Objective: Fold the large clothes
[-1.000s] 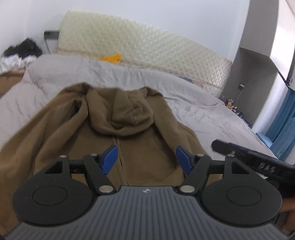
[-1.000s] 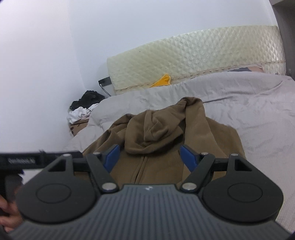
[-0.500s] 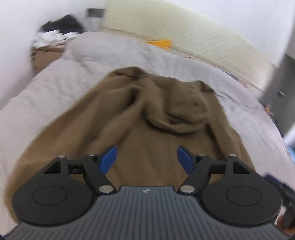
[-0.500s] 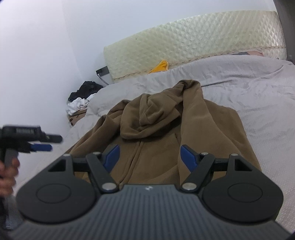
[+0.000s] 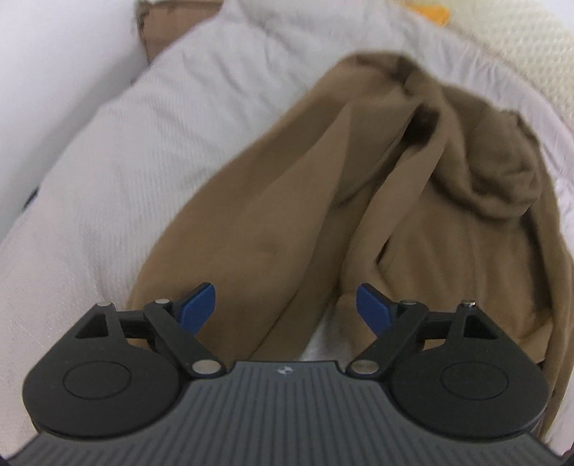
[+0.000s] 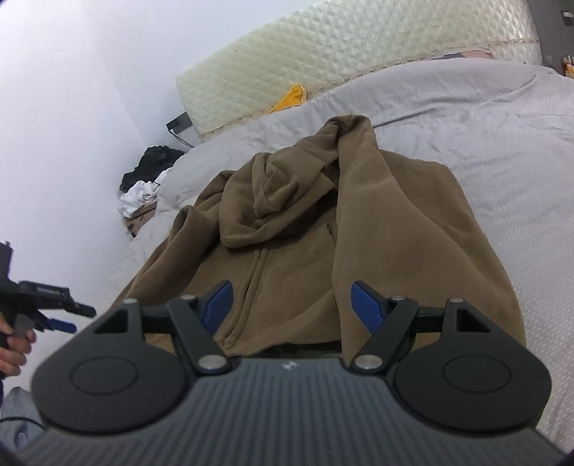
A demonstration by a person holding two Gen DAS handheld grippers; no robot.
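A brown zip hoodie (image 6: 294,229) lies front up on the grey bed (image 6: 502,143), its hood bunched on the chest. In the left wrist view its left sleeve (image 5: 272,215) stretches toward me, next to the body (image 5: 466,258). My left gripper (image 5: 286,304) is open and empty, hovering over the lower end of that sleeve. My right gripper (image 6: 290,304) is open and empty above the hem near the right sleeve (image 6: 394,233). The left gripper also shows at the left edge of the right wrist view (image 6: 53,313), held in a hand.
A quilted cream headboard (image 6: 340,53) stands behind the bed, with a yellow cloth (image 6: 292,96) at its foot. A pile of black and white clothes (image 6: 143,182) sits on a brown box (image 5: 172,21) by the white wall at the left.
My left gripper has swung left and down toward the hoodie's left sleeve. My right gripper has moved closer over the hem. Both stay open.
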